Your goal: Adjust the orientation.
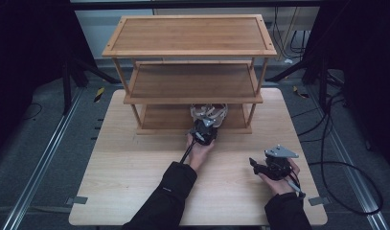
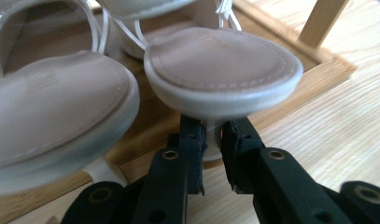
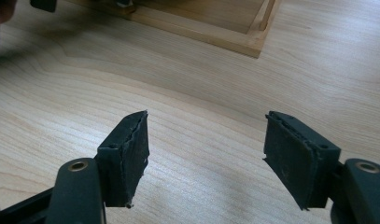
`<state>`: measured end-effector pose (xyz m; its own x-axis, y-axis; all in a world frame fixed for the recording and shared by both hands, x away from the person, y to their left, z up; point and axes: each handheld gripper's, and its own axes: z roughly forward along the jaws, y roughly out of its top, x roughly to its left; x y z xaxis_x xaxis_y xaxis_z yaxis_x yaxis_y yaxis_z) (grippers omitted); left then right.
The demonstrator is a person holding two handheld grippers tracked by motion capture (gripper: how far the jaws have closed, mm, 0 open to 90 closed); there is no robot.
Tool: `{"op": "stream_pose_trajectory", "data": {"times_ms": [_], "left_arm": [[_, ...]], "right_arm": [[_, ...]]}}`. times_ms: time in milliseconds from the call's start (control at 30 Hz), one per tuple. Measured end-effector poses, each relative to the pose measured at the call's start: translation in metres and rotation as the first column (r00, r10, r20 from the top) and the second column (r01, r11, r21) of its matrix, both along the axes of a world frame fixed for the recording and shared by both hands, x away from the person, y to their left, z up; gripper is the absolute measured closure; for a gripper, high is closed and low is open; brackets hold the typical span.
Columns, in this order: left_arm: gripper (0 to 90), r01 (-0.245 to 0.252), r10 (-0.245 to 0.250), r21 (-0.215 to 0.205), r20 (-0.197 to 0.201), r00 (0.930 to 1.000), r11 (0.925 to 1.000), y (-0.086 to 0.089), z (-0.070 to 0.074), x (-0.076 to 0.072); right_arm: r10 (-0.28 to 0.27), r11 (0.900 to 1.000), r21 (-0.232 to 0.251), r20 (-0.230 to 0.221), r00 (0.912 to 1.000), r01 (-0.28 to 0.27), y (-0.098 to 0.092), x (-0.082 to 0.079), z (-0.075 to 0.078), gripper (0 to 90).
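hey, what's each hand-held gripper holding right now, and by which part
The left hand-held gripper grips the right sandal by its white heel, under the sole. The right hand-held gripper is open, holding nothing.

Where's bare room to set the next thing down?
Top shelf and middle shelf are bare, as is the bottom shelf's left half. Its right half is crowded: sandals with the left gripper clamped on one heel.

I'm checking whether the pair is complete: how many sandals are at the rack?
2. One sandal has its heel clamped in the left gripper at the bottom shelf edge; the other sandal sits beside it on that shelf. None seen elsewhere.
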<state>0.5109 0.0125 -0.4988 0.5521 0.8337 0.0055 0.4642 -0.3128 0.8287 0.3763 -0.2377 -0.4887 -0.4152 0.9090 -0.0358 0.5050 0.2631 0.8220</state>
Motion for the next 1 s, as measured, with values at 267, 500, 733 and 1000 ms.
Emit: {"op": "stream_pose_trajectory", "data": {"times_ms": [267, 500, 733, 1000], "left_arm": [[77.4, 0.003, -0.003, 0.013, 0.017, 0.9999, 0.9999, -0.003, -0.001, 0.003], [58.6, 0.057, -0.057, 0.01, 0.004, 0.9984, 0.9983, 0.006, 0.006, -0.018], [48.8, 0.135, -0.135, -0.008, -0.015, 0.9907, 0.9908, 0.031, 0.023, -0.047], [42.4, 0.168, -0.169, -0.022, -0.032, 0.9851, 0.9855, 0.088, 0.037, -0.081]], "right_arm": [[0.001, 1.0, -0.002, 0.0, 1.0, -0.001, 0.0, 0.0, 0.0, 31.4], [-0.001, 1.0, -0.001, 0.001, 1.0, 0.001, 0.0, 0.0, 0.0, 31.3], [-0.018, 1.0, 0.006, 0.003, 0.9998, 0.018, -0.002, 0.0, 0.001, 30.5], [-0.028, 1.0, 0.005, 0.01, 0.9996, 0.027, -0.002, -0.002, 0.002, 29.7]]}}
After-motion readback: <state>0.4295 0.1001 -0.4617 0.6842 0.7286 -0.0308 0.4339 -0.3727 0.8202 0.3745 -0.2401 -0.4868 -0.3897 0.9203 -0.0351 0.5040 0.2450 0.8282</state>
